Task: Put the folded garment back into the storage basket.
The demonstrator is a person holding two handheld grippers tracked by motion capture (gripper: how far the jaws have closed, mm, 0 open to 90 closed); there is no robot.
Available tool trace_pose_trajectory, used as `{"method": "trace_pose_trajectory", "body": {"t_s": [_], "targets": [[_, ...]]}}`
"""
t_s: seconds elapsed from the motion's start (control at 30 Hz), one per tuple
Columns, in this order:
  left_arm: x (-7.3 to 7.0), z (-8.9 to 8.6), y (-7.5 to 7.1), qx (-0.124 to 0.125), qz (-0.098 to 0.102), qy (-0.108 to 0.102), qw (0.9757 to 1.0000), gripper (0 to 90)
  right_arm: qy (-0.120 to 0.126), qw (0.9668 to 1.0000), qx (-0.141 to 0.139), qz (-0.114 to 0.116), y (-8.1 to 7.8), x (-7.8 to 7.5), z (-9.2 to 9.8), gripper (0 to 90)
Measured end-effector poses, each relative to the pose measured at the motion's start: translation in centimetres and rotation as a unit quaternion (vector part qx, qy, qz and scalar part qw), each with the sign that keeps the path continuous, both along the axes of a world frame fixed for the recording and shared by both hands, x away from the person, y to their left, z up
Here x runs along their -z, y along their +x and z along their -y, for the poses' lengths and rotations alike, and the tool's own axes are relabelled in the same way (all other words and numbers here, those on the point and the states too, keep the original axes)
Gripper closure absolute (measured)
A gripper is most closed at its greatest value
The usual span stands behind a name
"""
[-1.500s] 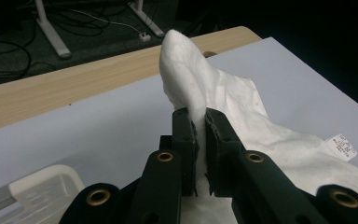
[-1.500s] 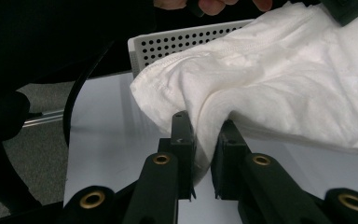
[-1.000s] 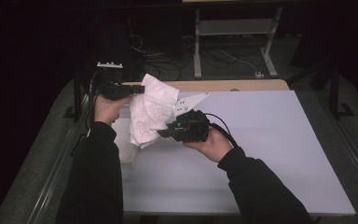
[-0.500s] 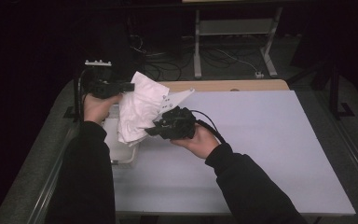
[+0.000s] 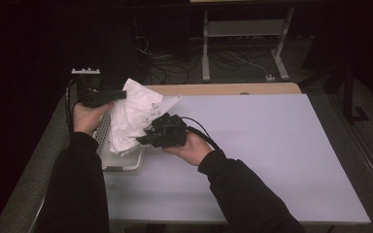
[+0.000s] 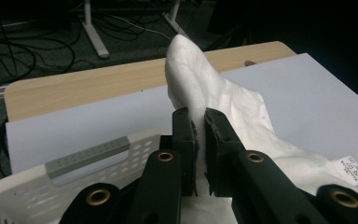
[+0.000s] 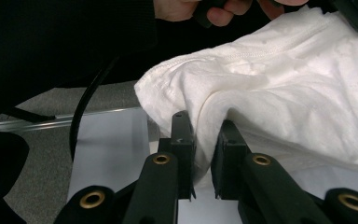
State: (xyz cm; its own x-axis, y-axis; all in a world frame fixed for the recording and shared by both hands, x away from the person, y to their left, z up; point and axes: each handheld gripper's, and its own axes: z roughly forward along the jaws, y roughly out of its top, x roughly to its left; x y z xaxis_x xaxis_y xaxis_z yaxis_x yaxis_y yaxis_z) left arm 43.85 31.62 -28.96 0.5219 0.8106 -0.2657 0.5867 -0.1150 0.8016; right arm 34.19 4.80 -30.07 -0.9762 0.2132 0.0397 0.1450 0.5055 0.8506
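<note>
Left hand-held gripper (image 6: 199, 133) first: I have its jaws pinched nearly together on a fold of the white garment (image 6: 242, 116), and from that grip the cloth rises to a peak above the jaws and then spills away to the right, where a small printed label (image 6: 353, 169) shows. Just under and to the left of those jaws sits the white perforated basket (image 6: 51, 186), at the left end of the bench (image 5: 272, 145).

My right hand-held gripper (image 7: 204, 140) holds a thick rolled hem of the same garment between jaws that stand narrowly apart, with cloth filling the gap; the fabric spreads up and to the right from there.

From the high view the garment (image 5: 131, 114) hangs between the two grips, its long axis running from the left hand-held gripper (image 5: 99, 96), up high, down toward the right hand-held gripper (image 5: 148, 138), which is lower. The basket (image 5: 121, 162) lies directly beneath the drooping cloth, so I judge the left hand is the nearer one for any lowering into it
</note>
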Motion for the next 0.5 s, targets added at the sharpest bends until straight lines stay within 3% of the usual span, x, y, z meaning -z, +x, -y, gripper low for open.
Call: {"method": "trace_pose_trajectory", "body": {"t_s": [0.5], "targets": [[1.0,-3.0,-0.6,-0.019,0.001,-0.011,0.9998,82.3,-0.004,0.9999,-0.012,-0.006,0.3,0.8,-2.7,79.2]]}}
